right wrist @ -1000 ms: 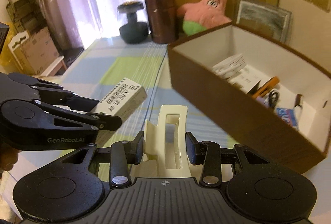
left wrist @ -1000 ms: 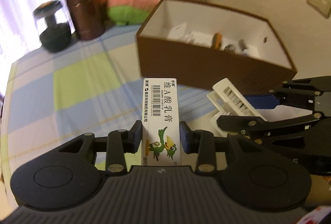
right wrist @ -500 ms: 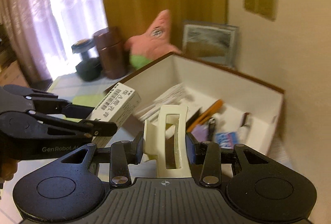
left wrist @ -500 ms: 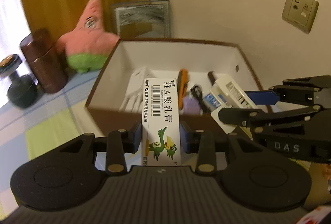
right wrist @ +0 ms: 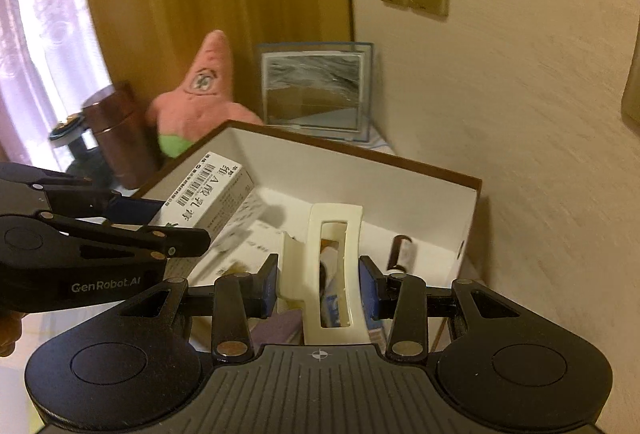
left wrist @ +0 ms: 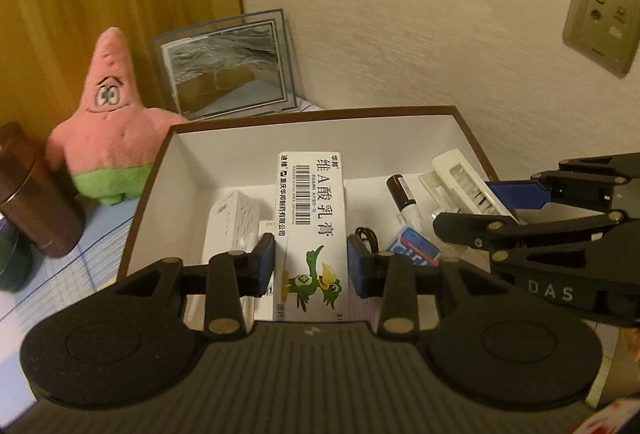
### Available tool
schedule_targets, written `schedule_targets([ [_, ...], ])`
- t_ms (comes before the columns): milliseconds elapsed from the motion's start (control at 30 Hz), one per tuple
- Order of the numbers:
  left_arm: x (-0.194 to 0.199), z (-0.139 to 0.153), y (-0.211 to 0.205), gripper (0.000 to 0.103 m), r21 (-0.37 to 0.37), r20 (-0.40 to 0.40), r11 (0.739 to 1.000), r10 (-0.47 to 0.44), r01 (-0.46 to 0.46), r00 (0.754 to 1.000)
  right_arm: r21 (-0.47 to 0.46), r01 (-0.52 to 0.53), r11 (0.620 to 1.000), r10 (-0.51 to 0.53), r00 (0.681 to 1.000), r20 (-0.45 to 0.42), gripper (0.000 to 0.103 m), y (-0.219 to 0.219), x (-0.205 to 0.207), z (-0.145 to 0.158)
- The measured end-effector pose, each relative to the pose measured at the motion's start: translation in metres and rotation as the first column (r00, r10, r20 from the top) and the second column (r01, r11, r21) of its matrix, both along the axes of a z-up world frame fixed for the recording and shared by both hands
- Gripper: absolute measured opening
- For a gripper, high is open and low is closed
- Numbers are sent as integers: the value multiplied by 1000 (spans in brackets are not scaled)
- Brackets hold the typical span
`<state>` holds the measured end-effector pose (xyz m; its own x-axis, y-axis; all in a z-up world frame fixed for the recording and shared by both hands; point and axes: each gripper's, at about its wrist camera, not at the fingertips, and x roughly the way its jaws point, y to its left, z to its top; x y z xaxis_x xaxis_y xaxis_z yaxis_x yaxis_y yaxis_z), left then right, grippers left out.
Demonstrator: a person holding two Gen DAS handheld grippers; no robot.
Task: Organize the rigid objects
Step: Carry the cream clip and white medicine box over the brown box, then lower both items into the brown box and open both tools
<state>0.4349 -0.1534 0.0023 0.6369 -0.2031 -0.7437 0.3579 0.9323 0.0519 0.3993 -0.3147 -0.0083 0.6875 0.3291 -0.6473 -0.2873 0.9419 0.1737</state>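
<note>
Both loads hang over the open box: left gripper nearly closed, clamped on the carton, right gripper partly closed on the clip. Risk: grippers sit close, so simultaneous drops could clash, or clip hits the vial near the right wall. Readable: carton "维A酸乳膏" w/ barcode; "GenRobot.AI", "DAS" on grippers.

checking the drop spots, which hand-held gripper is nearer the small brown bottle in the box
Right. The right hand-held gripper, holding the cream hair claw, is right beside the brown bottle. The left hand-held gripper, holding the medicine carton, is over the box's other half.
</note>
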Motion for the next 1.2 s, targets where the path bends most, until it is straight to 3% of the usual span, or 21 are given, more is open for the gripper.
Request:
schedule_targets([
  [367,58,-35,-13,33,70,-70,997,-30,35,997,-26,43,999,-45,996,-71,38,0,51,-31],
  [733,94,-56,-18,34,63,-107,998,-24,31,994,-25,63,998,-66,992,-112,38,0,87,-52],
  [867,100,-57,-17,52,69,-97,997,-14,21,995,6,83,997,-81,989,-124,38,-3,95,-55],
  [1100,97,-56,-8,54,43,-123,999,17,-12,992,68,114,991,-106,989,-107,39,-9,100,-56],
  [1200,89,-54,-4,60,36,-130,999,40,-35,991,96,117,989,-104,987,-125,51,-12,99,-56],
])
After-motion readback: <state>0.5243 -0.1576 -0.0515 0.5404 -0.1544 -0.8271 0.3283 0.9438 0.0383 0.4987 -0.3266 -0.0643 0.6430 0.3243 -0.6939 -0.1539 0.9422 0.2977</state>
